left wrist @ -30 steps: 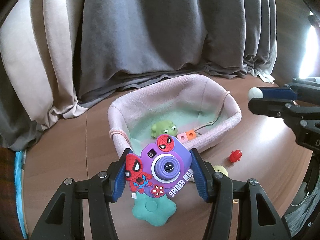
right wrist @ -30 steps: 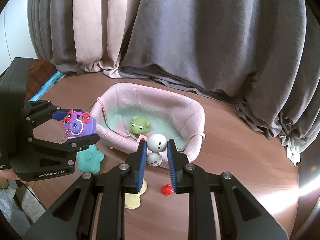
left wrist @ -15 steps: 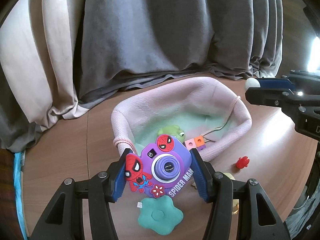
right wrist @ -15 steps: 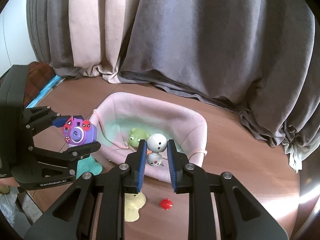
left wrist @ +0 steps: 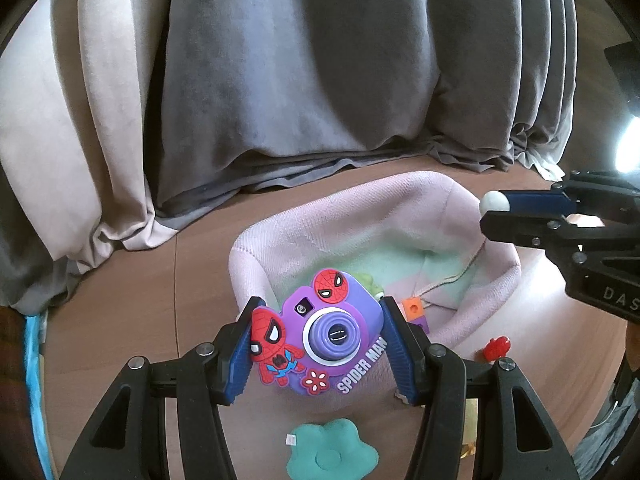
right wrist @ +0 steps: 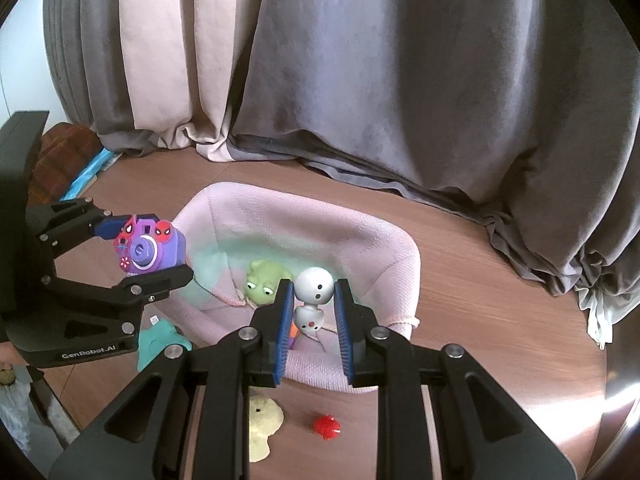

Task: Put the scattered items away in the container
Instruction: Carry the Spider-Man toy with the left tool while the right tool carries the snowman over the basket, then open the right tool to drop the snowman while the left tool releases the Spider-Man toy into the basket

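Purple plastic toy camera (left wrist: 334, 330), stuck over with red Spider-Man figures and lettered "SPIDER MAN" in white along its lower edge, sits clamped between the blue pads of the left gripper (left wrist: 320, 344), whose jaws are partly closed around its sides. It hangs just at the near rim of the soft pink knitted basket (left wrist: 360, 216) with a pale green lining, which stands on the brown wooden desk (left wrist: 132, 280).

In the right wrist view, the right gripper (right wrist: 312, 312) has its jaws closed tight on a small white snowman figure (right wrist: 314, 300) with black dot eyes, held above the near wall of the basket. Inside the basket lie a green frog-like soft toy (right wrist: 264, 282) and an orange cube bead (left wrist: 413, 307) on a string.

On the desk outside the basket lie a teal flower-shaped plush (left wrist: 332, 454), a pale yellow plush toy (right wrist: 262, 426) and a small red toy (right wrist: 327, 426), all near the basket's front wall. The left gripper's black body carries the white marking "GenRobot.AI" in the right wrist view; the right one shows the letters "DAS" in the left wrist view. Grey and beige curtains (right wrist: 400, 80) pool onto the desk behind.
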Demonstrator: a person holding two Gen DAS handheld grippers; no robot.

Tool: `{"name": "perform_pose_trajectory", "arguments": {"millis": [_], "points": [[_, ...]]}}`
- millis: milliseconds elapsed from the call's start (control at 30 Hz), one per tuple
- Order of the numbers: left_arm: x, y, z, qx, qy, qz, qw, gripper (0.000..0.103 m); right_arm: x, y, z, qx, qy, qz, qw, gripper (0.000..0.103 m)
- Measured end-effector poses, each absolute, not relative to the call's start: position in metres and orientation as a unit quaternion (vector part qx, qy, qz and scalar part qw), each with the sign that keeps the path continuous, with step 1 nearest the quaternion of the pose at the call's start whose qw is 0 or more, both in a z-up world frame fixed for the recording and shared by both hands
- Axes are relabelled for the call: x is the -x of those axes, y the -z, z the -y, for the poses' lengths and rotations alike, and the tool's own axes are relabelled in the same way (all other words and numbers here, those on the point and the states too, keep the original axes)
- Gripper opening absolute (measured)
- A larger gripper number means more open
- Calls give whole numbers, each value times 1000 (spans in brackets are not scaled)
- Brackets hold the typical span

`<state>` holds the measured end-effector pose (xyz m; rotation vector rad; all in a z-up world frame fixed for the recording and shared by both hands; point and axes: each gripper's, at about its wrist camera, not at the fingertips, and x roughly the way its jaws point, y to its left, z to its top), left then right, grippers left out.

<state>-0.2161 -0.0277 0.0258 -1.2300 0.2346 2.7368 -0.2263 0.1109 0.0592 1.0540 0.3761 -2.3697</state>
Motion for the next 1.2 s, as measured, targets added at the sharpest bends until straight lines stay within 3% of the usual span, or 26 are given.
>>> {"name": "perform_pose_trajectory", "arguments": {"millis": [1033, 1133, 1200], "points": [[229, -26, 31, 404, -910, -67, 57, 54, 249, -40, -110, -407, 870, -126, 249, 18], [229, -27, 29, 404, -910, -71, 57, 58, 249, -41, -113, -403, 874, -124, 242, 19], [229, -27, 30, 404, -910, -70, 57, 67, 249, -41, -114, -403, 875, -122, 241, 19]]}}
